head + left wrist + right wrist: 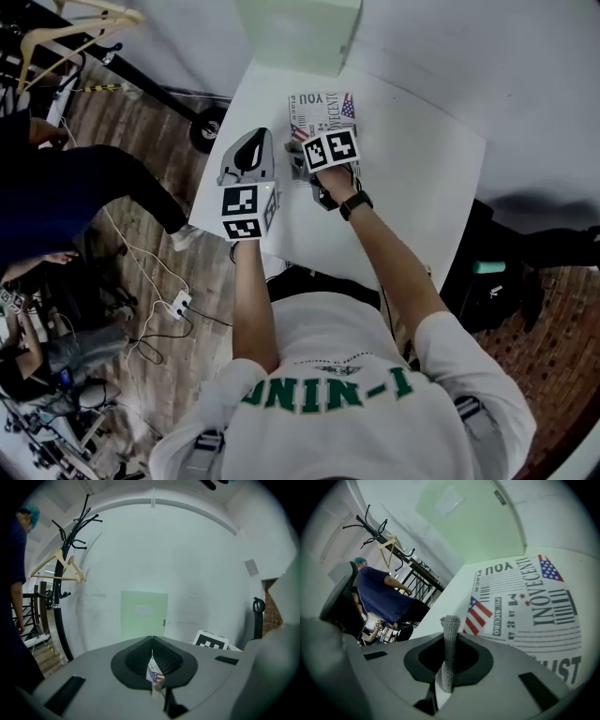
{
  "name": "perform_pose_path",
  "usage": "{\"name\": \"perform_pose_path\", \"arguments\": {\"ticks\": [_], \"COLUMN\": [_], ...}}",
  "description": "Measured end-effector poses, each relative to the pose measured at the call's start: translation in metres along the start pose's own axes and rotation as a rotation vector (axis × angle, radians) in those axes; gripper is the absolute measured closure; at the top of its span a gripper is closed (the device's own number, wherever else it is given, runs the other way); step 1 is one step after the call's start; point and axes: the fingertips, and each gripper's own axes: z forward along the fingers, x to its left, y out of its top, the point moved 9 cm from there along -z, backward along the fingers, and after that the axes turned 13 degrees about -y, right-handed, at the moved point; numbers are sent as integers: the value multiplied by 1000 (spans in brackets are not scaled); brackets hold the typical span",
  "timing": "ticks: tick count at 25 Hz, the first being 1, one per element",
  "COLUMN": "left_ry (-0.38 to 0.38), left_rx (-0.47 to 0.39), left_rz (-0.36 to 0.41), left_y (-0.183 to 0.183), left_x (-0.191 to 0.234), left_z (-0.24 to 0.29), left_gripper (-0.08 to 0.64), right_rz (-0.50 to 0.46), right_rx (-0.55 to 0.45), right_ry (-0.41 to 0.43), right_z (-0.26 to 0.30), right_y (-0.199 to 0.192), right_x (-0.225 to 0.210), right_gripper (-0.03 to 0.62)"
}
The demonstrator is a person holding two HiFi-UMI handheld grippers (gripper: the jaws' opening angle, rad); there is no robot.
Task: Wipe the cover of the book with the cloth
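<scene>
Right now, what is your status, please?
Left tongs shut, nothing clearly gripped. Right tongs shut on grey knitted cloth, over white flag-printed book cover. Visible cover bare.

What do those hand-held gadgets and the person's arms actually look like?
The left gripper and the right gripper are both smooth grey plastic shells, black and ribbed on their inner faces. Each carries a white cube with black square markers. The person wears a white short-sleeved T-shirt with green lettering and a black wristwatch on the right wrist.
</scene>
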Motion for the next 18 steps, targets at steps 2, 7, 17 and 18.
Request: {"name": "perform_pose_path", "arguments": {"ticks": [2,7,17,18], "left_ry": [6,0,-73,-76], "left_rx": [3,0,-6,-6], "left_rz": [0,0,4,4], "left_y": [0,0,1,1], "left_x": [1,3,-12,-13], "left_z": [-3,-2,21,23], "left_gripper": [546,545,545,545], "right_rz": [-22,-23,153,156], "right_rx": [18,14,-67,-69], "right_ry": [-7,-51,-190,-190], "right_z": [10,5,-65,-68], "right_y": [-2,-3,-18,-18], "right_x": [10,-4,-115,-119], "right_gripper": [558,559,560,560]}}
